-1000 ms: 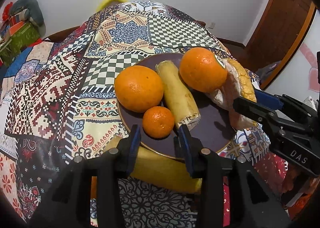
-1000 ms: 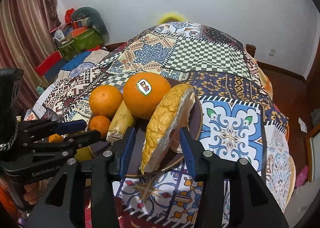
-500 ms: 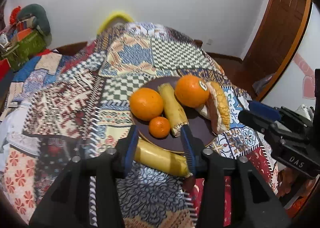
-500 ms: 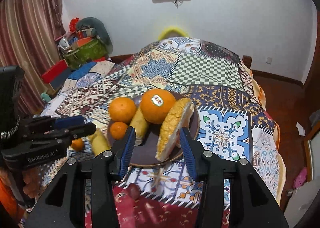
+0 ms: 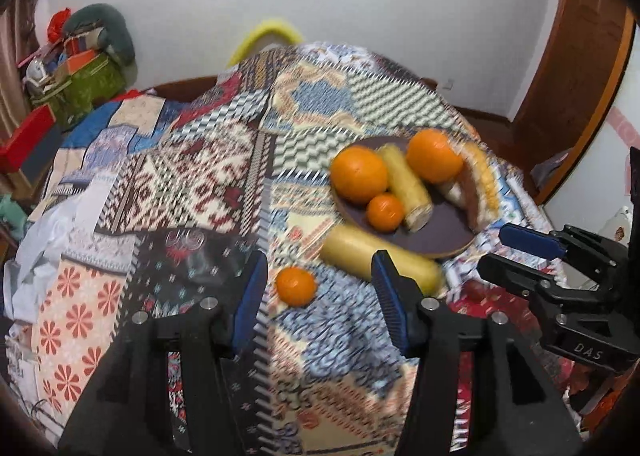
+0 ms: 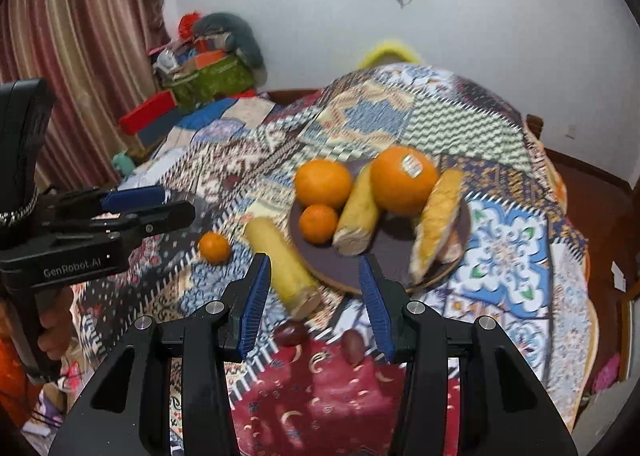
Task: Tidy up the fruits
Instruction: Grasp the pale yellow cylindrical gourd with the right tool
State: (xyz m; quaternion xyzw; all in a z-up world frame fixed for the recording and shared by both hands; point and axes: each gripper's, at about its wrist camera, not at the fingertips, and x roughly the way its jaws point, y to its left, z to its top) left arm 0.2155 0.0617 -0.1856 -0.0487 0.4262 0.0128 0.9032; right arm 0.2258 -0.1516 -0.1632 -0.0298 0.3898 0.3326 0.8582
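A dark plate [image 5: 440,234] [image 6: 384,252] on the patchwork cloth holds two big oranges [image 5: 359,175] [image 6: 404,180], a small mandarin [image 5: 385,212], a banana piece [image 6: 357,212] and a ribbed yellow wedge [image 6: 436,224]. Off the plate lie a long yellow fruit [image 5: 376,260] [image 6: 280,260] and a loose mandarin [image 5: 296,285] [image 6: 215,247]. My left gripper [image 5: 319,260] hovers above that mandarin; its jaws are opening and hold nothing. My right gripper [image 6: 315,262] stands open and empty above the plate's near rim.
Two small dark red fruits [image 6: 290,334] [image 6: 352,340] lie on the red cloth patch near my right gripper. Boxes and bags [image 6: 208,68] are piled at the far left by a curtain. A wooden door [image 5: 576,68] stands at the right.
Both grippers have drawn back and upward from the plate, so the fruit looks smaller. The loose mandarin and the long yellow fruit have come into view. The left jaws stand wider.
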